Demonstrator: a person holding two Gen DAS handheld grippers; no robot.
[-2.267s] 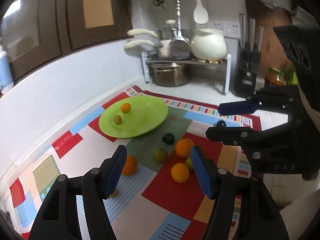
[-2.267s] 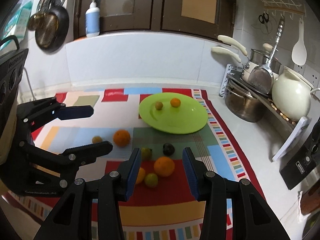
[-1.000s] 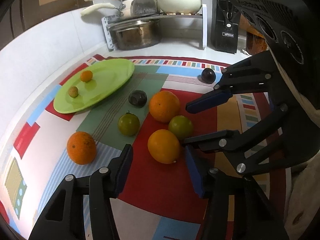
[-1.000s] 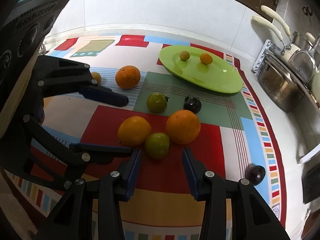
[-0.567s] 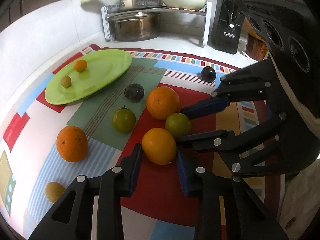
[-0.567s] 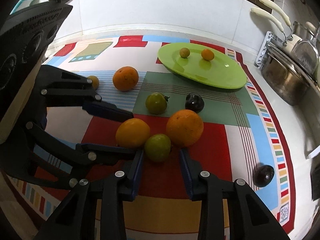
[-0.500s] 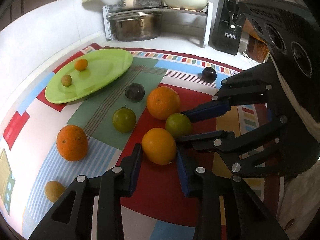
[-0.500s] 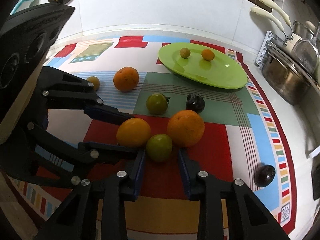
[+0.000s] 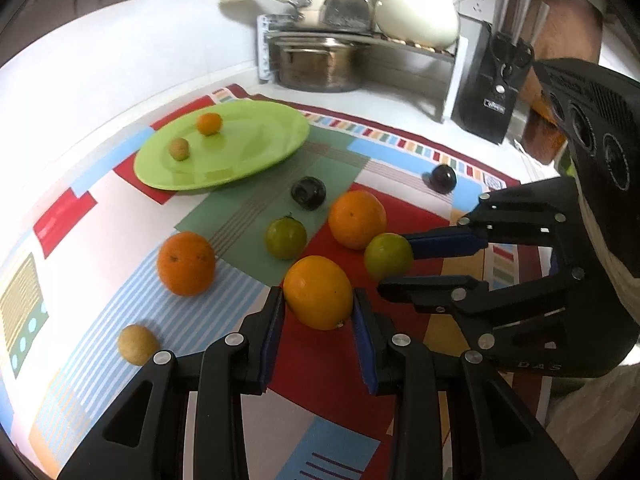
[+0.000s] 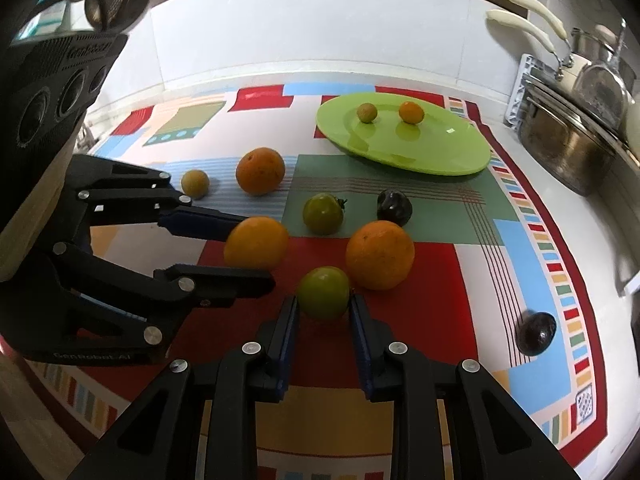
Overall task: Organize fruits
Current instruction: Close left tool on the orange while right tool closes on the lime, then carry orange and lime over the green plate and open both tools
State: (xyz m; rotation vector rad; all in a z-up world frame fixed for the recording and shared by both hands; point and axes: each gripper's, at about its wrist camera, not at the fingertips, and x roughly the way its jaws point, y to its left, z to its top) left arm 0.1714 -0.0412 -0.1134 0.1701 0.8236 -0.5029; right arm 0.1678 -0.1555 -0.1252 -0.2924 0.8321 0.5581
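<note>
2 tongs: black plastic frames with blue pads and silver rivets, both clamped on fruit.
Left tongs: pads pressed on a smooth, round yellow-orange fruit, above the red patch of the mat.
Right tongs: pads gripping a small, glossy green fruit, just beside a large dimpled orange.
Mat: flat patchwork print of red, green, blue and striped blocks covering the table.
Plate: shiny lime-green oval at the far side of the mat, carrying 2 small round fruits.
Loose fruit: 1 pebbled orange, 1 green tomato-like fruit with a stem, 2 dark glossy plums, 1 small tan fruit.
Writing: "GenRobot.AI" embossed on the left tongs' frame in the right wrist view; "DAS" on the right tongs' frame in the left wrist view.
</note>
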